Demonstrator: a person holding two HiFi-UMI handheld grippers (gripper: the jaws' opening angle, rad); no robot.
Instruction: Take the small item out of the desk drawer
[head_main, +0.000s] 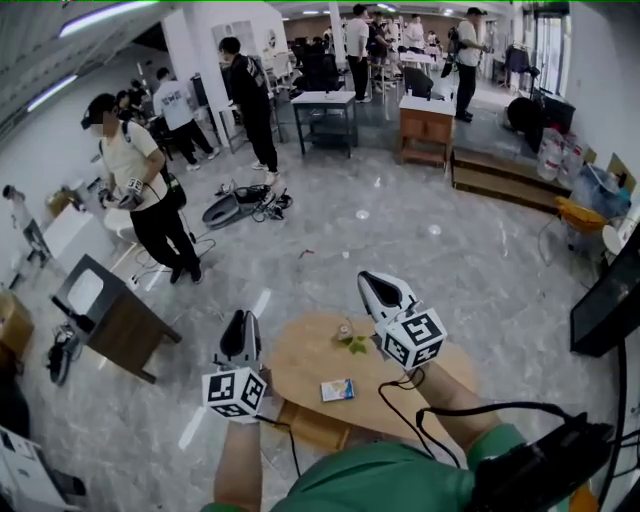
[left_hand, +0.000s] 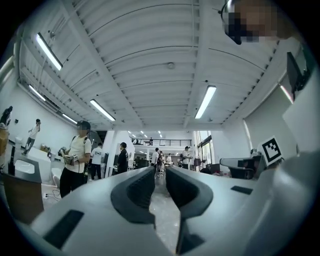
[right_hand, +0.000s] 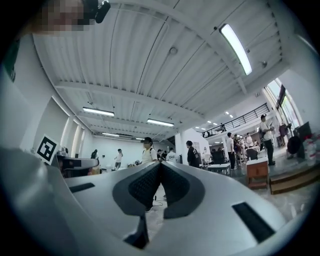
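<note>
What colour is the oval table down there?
The table is light wooden brown; the head view shows it best.

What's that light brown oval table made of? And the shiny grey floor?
The light brown oval table looks like wood with a smooth, fairly matt finish. Its top is an even warm tan, but the grain is too small to see, so it could be veneer. The grey floor looks like polished stone or tile. It is mottled like marble and mirrors the ceiling lights as bright spots.
</note>
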